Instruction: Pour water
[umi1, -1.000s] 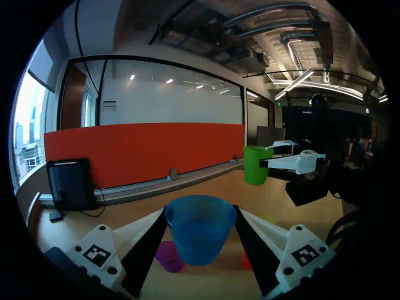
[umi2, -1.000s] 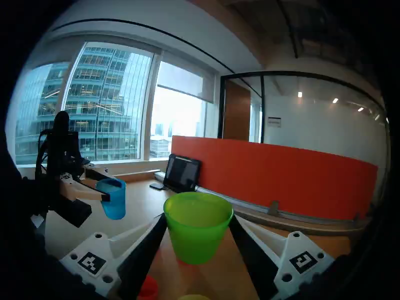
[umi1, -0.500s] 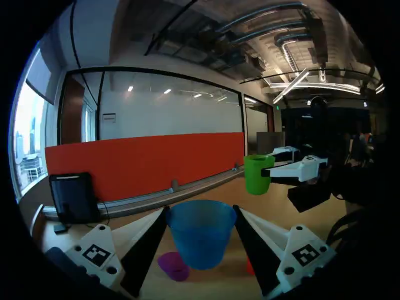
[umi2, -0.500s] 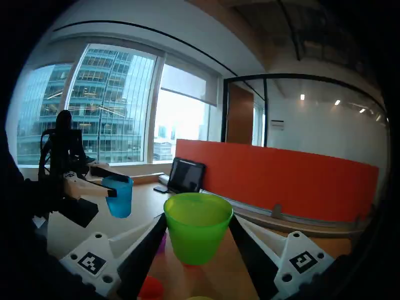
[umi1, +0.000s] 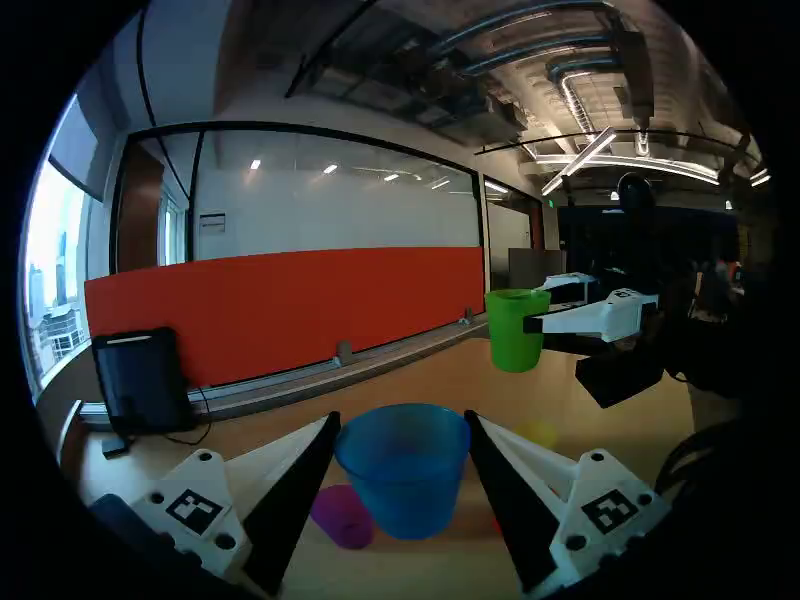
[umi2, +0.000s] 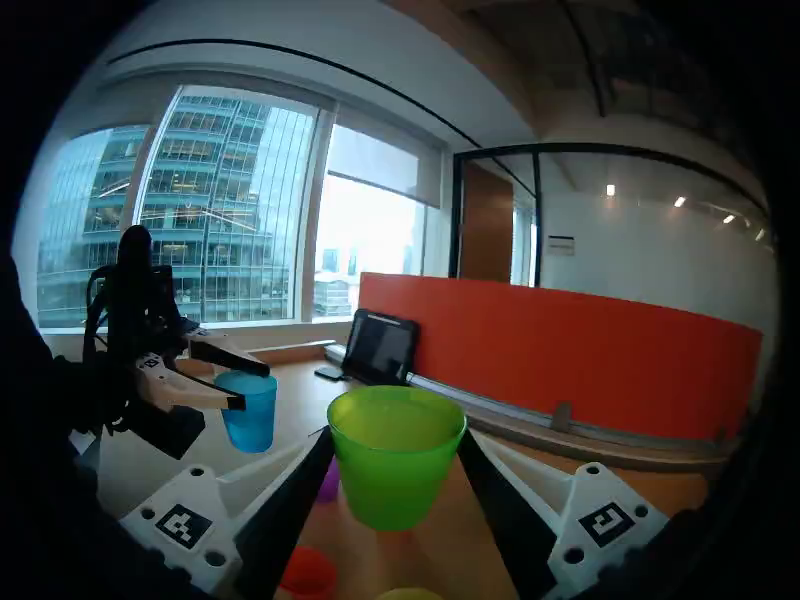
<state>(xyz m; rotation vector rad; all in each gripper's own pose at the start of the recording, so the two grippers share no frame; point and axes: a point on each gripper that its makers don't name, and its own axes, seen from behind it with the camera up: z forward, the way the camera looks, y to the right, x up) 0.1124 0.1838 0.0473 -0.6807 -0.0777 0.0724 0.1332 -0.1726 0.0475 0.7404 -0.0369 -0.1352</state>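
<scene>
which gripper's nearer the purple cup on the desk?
Left gripper, it looks: holding the blue cup, it hangs just above the purple cup. The right gripper, holding the green cup, is farther off.

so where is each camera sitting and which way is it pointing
Left gripper view: rides on the left gripper, looking along its fingers over the blue cup toward the orange partition; the right gripper shows farther off, holding the green cup.
Right gripper view: rides on the right gripper, looking over the green cup toward the windows and partition; the left gripper shows farther off with the blue cup.
Shared: both cups, both grippers, the partition, the dark screen.
</scene>
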